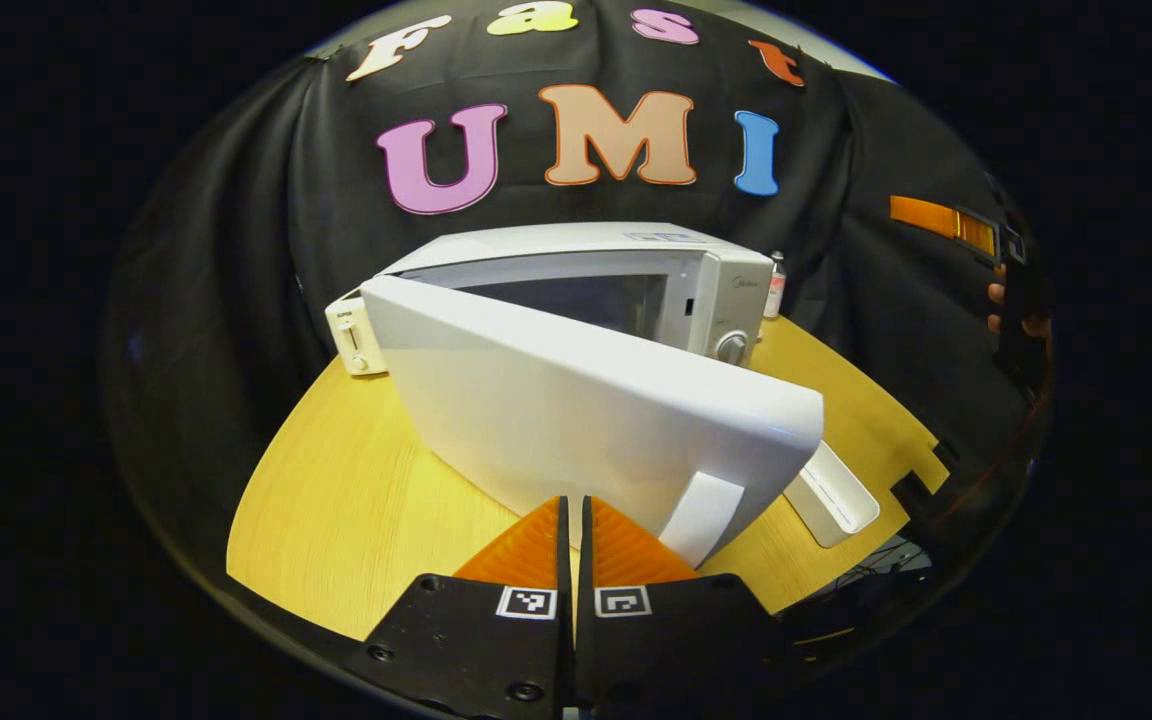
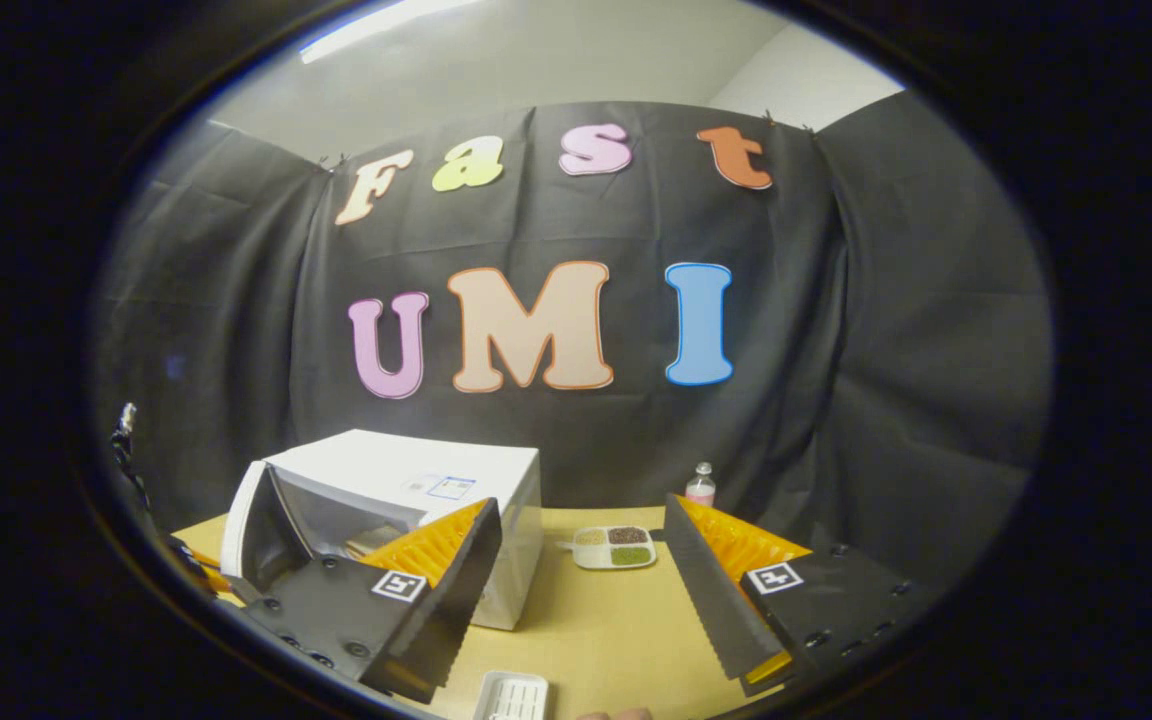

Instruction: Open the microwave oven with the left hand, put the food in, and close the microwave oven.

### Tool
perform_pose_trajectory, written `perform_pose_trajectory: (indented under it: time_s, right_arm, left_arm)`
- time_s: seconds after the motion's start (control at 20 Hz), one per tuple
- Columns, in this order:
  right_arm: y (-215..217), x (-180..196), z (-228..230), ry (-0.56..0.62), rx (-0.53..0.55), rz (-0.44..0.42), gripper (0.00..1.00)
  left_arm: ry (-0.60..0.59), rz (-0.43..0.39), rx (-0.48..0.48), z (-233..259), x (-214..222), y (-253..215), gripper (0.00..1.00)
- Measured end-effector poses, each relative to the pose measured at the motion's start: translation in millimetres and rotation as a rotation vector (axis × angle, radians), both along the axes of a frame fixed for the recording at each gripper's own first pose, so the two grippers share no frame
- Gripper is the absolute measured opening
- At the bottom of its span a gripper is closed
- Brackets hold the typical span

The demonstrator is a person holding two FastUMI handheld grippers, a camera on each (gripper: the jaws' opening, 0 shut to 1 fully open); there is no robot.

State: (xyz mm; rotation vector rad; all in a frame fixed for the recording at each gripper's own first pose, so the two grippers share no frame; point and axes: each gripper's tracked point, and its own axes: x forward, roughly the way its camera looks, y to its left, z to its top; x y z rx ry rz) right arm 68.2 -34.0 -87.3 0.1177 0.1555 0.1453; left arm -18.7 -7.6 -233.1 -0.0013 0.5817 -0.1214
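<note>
Left gripper: orange fingers pressed together with only a thin slit between them, nothing clamped, tips just in front of the microwave door near its vertical handle. The door stands swung partway out from the white microwave oven, cavity visible behind it. This view also shows a control knob on the oven's right panel, a white toaster-like appliance at the far left of the yellow table, and a white tray lying right of the door. Right gripper: fingers spread wide apart, empty, held above the table. Its view adds the food, a white divided plate with three fillings, sitting on the table right of the oven, well apart from it; a small bottle stands behind it near the cloth wall. A white tray lies at the near edge.
</note>
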Motion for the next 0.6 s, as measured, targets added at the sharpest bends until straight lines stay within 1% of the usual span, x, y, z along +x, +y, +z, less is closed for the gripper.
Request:
perform_pose_trajectory:
  time_s: [0.15,0.35,0.6]
  right_arm:
    - [-7.6,-2.0,-1.8,0.014,0.021,-0.024,0.92]
    - [-25.0,-5.8,2.8,-0.003,-0.002,-0.049,0.92]
    - [-51.3,-10.0,6.3,-0.004,0.012,-0.105,0.92]
  left_arm:
    - [-0.01,-0.047,-0.008,3.4,11.9,-16.8,0.0]
    - [-0.022,-0.097,0.007,5.5,31.0,-33.8,0.0]
    - [-0.037,-0.146,-0.005,10.2,59.6,-53.6,0.0]
